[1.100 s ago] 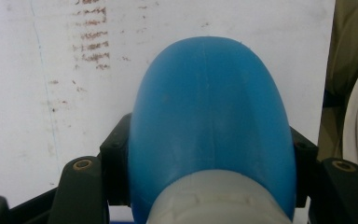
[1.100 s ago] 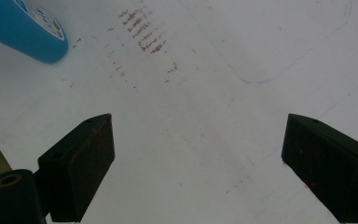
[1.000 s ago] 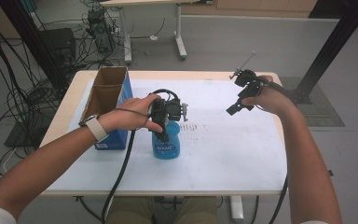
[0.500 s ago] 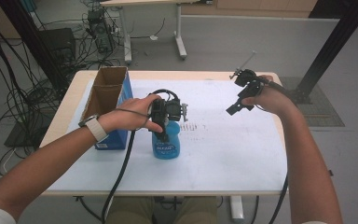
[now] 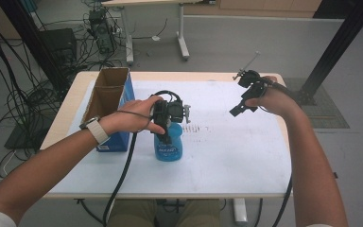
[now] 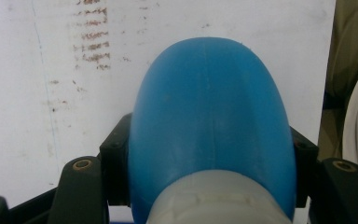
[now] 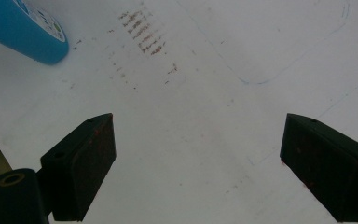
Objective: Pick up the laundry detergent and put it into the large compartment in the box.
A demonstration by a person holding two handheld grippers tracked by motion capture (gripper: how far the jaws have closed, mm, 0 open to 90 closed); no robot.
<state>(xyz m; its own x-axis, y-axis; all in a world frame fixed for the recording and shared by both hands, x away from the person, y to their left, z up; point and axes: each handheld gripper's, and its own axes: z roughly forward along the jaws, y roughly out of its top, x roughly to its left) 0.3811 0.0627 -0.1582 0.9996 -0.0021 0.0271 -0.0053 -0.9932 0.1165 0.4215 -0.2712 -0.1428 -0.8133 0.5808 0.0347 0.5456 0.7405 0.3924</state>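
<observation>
Left gripper [image 5: 166,124] clamped the blue bottle [image 5: 168,145] near its neck; right gripper [image 5: 244,97] hung spread wide, well apart. Bottle stood upright on the white table [image 5: 236,156], beside the cardboard box [image 5: 108,101], glossy, labelled low.

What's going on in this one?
A person works at a white table with a claw in each hand. The left claw is closed around the upper part of a blue bottle that stands upright beside an open cardboard box. The right claw is held above the table's far right, jaws wide apart and empty.
</observation>
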